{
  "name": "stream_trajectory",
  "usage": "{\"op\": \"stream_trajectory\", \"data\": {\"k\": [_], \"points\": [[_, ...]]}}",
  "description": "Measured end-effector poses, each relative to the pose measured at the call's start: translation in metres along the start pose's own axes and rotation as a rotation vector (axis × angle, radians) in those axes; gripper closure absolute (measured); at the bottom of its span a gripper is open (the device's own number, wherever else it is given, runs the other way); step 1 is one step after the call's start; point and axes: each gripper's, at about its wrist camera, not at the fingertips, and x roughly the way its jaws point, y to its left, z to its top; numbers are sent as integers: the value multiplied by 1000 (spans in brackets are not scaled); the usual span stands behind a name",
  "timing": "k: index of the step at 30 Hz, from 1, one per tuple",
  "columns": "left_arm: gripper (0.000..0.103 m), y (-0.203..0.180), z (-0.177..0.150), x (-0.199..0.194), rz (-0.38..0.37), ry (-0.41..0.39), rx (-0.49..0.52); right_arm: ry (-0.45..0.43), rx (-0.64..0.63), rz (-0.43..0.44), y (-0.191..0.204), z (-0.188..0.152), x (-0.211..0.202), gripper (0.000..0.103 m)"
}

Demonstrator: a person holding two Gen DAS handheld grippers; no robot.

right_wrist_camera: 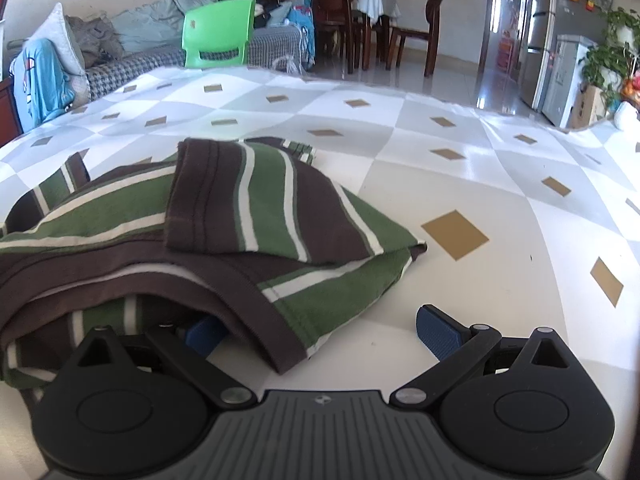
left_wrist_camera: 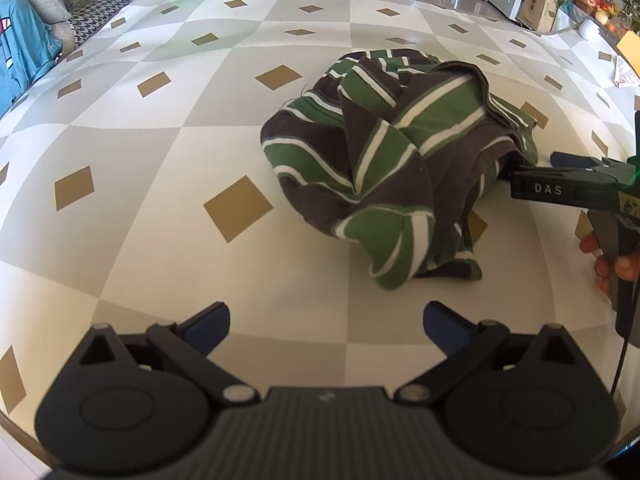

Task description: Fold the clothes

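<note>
A crumpled shirt [left_wrist_camera: 384,160] with brown, green and white stripes lies in a heap on the checked tablecloth [left_wrist_camera: 160,184]. My left gripper [left_wrist_camera: 326,326] is open, a short way in front of the heap, and touches nothing. My right gripper [left_wrist_camera: 534,170] comes in from the right at the shirt's edge, held by a hand [left_wrist_camera: 616,264]. In the right wrist view the shirt [right_wrist_camera: 240,216] fills the left half. The right gripper [right_wrist_camera: 320,332] is open there. Its left finger [right_wrist_camera: 206,334] sits under the brown hem and its right finger [right_wrist_camera: 436,332] is over bare cloth.
A green plastic chair [right_wrist_camera: 218,32] and a sofa with cushions and clothes [right_wrist_camera: 80,48] stand behind the table's far edge. Dining chairs [right_wrist_camera: 332,12], a fridge [right_wrist_camera: 540,40] and plants [right_wrist_camera: 612,52] are further back. Papers [left_wrist_camera: 626,68] lie at the table's right edge.
</note>
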Motion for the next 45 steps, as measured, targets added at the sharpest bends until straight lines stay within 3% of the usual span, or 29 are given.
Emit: {"op": "stream_trajectory", "data": {"k": [4, 7, 18, 33, 36, 39, 45], "points": [[0, 2, 2, -1, 5, -8, -13, 72, -1, 5, 7, 0, 14, 3], [0, 4, 3, -1, 10, -10, -18, 95, 2, 3, 2, -15, 0, 3], [0, 1, 5, -4, 7, -5, -35, 269, 110, -83, 24, -20, -19, 3], [0, -12, 6, -11, 20, -9, -9, 387, 147, -64, 50, -47, -51, 4], [0, -15, 7, -14, 17, -14, -12, 411, 166, -47, 50, -50, -58, 13], [0, -17, 7, -16, 11, -7, -16, 440, 215, -27, 45, -50, -68, 14], [0, -19, 7, -20, 24, -6, -25, 374, 283, -58, 36, -49, -96, 14]]}}
